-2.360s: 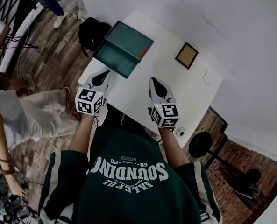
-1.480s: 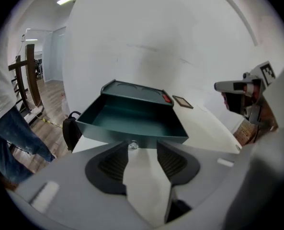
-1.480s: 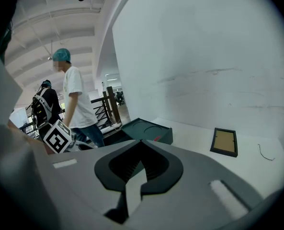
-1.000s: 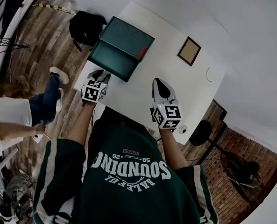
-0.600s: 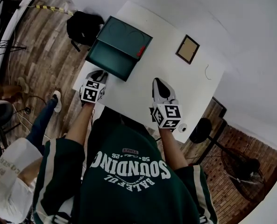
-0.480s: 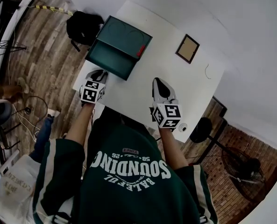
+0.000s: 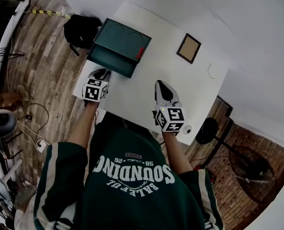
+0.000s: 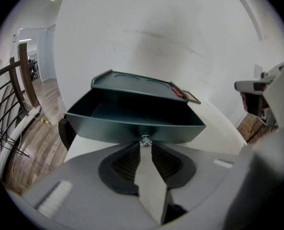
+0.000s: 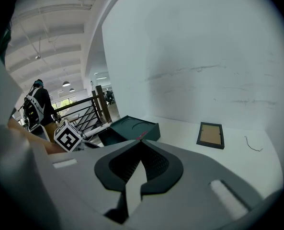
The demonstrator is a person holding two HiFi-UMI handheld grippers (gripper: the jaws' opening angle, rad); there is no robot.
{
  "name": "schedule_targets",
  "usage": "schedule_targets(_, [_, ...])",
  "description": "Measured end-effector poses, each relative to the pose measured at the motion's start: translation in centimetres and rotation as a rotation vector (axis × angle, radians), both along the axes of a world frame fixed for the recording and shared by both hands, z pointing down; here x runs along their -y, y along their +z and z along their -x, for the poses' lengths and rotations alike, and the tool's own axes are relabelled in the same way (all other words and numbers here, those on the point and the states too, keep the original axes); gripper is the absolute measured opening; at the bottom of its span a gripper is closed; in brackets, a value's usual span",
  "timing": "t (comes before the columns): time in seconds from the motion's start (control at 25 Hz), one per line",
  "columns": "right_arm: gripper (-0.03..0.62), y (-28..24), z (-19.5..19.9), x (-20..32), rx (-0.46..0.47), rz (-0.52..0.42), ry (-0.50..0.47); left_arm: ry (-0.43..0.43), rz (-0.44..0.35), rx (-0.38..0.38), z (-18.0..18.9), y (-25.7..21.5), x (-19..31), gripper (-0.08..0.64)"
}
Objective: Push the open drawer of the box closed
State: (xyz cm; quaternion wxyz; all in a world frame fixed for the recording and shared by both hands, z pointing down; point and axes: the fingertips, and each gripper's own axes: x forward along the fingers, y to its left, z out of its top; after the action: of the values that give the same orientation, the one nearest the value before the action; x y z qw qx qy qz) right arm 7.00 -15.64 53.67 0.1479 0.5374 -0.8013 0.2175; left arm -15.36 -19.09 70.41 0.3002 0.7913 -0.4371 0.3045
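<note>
Right now the left claw (image 7: pixel 102 74) has just been closing, and in the left gripper view its tips (image 8: pixel 144 143) meet on the small silver knob (image 8: pixel 144 139) at the middle of the drawer (image 8: pixel 132 127) front, clamped on it. The drawer (image 7: pixel 110 62) stands pulled out of the dark green box (image 7: pixel 124 41), hollow and open on top, at the left side of the white surface (image 7: pixel 175 92). A red tab (image 7: pixel 140 53) sits at the box's edge. The right claw (image 7: pixel 162 85) hangs over the bare middle of the surface, well apart from the box, its jaws together with nothing between them (image 9: pixel 141 143). A small picture frame (image 7: pixel 189 48) lies flat further right
</note>
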Motion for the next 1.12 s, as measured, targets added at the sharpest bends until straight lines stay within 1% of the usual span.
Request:
schedule_targets(0.4, [0.002, -0.1, -1.6, 0.5, 0.006, -0.004, 0.054, -0.006, 0.012, -0.02, -0.9, -0.1, 3.0, 0.13])
schedule_targets(1.12, [0.002, 0.8, -3.7, 1.4, 0.017, 0.018, 0.111, 0.007, 0.015, -0.031, -2.5, -0.1, 6.4, 0.129])
